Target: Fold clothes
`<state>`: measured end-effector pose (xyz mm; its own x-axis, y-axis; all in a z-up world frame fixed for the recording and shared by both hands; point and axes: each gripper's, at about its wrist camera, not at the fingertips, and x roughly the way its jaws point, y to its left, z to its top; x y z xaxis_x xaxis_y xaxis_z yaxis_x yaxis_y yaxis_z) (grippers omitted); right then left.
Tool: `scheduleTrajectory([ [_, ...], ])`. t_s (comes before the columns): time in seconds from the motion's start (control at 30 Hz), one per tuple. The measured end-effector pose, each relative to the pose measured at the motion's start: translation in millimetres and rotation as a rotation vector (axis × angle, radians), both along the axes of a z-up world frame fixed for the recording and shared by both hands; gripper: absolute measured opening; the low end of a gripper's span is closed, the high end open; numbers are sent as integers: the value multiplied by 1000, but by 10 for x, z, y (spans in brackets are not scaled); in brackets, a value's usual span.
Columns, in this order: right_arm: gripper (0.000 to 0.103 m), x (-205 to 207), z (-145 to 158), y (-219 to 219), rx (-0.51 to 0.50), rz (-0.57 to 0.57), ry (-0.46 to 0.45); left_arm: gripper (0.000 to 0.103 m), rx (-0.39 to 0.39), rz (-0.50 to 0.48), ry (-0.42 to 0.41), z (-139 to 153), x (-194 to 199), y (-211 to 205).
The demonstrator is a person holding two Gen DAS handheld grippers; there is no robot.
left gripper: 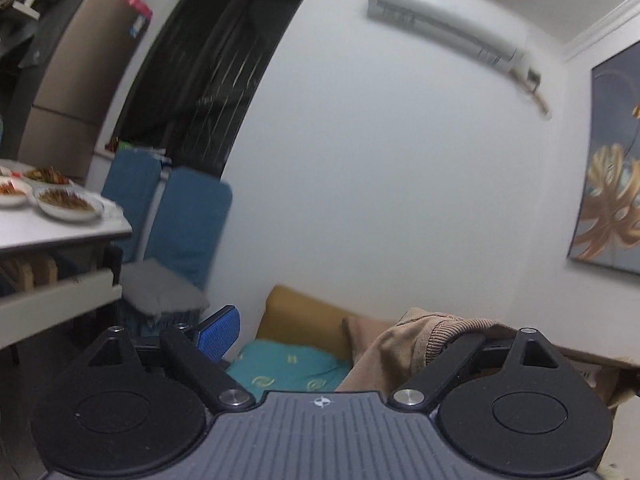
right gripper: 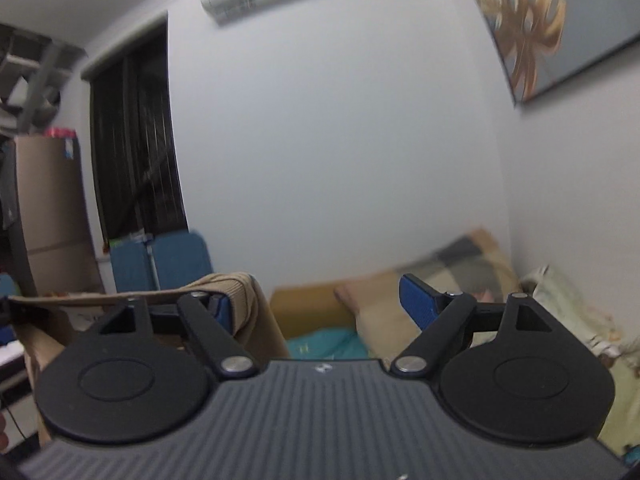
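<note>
The white wall (left gripper: 380, 168) fills most of both views, with an air conditioner (left gripper: 448, 20) high up, a dark window (left gripper: 216, 68) at upper left and a gold-leaf painting (left gripper: 612, 176) at the right edge. At the left of the left wrist view a desk (left gripper: 60, 228) carries plates of food (left gripper: 68, 202), with blue chair backs (left gripper: 188, 220) beside it. Low in both frames lie a bed with a teal cushion (left gripper: 288, 368) and a patchwork pillow (right gripper: 460, 264).

The tan garment (left gripper: 400, 344), a knit piece with a ribbed edge, sits low in both frames, lifted clear of the bed. In the right wrist view it stretches roughly level from the lower left edge to the centre, then drops downward, so its long axis looks to run side to side between the two tools. That suggests it is held up taut to straighten it for a fold, though the stage of folding cannot be settled from here.

The left claw (left gripper: 360, 328) stands wide open, one blue pad (left gripper: 218, 330) bare at lower left, the cloth draped over its other finger rather than pinched. The right claw (right gripper: 320, 300) is likewise spread wide, cloth hanging over its left-of-frame finger, the blue pad (right gripper: 416, 300) opposite clear.
</note>
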<state>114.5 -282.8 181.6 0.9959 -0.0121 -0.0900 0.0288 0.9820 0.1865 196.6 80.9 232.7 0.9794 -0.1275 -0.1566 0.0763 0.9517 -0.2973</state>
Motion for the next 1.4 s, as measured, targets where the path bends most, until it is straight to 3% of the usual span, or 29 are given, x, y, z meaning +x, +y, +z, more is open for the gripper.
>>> scheduleTrajectory([
  [0.13,82,1234,-599,133,-14,-36,88,95,78,26,52,-761,1256,-85],
  [0.27,82,2428,-1477,-59,41,-78,116,96,157,52,103,-1522,2511,-170],
  [0.43,81,3615,-2645,-60,-22,-125,258,96,191,80,280,-2964,3749,-199],
  [0.53,81,4087,-3245,-44,-15,-137,375,96,207,97,370,-3618,4244,-202],
  [0.7,82,4490,-3909,0,-23,-79,604,96,221,68,542,-4254,4559,-112],
  [0.8,83,4646,-4123,25,-12,42,816,97,188,21,702,-4322,4679,-75],
  [0.9,82,4580,-4015,43,28,137,836,98,202,-40,763,-4269,4681,-127],
  [0.97,82,4532,-3926,50,65,195,845,100,242,-71,748,-4131,4581,-177],
  [1.1,82,4311,-3684,53,118,181,827,100,309,-96,675,-3747,4240,-267],
  [1.27,82,3717,-3252,99,89,153,706,100,299,-99,577,-3234,3613,-195],
  [1.4,82,2965,-2858,164,90,160,614,100,262,-85,489,-2794,2713,-161],
])
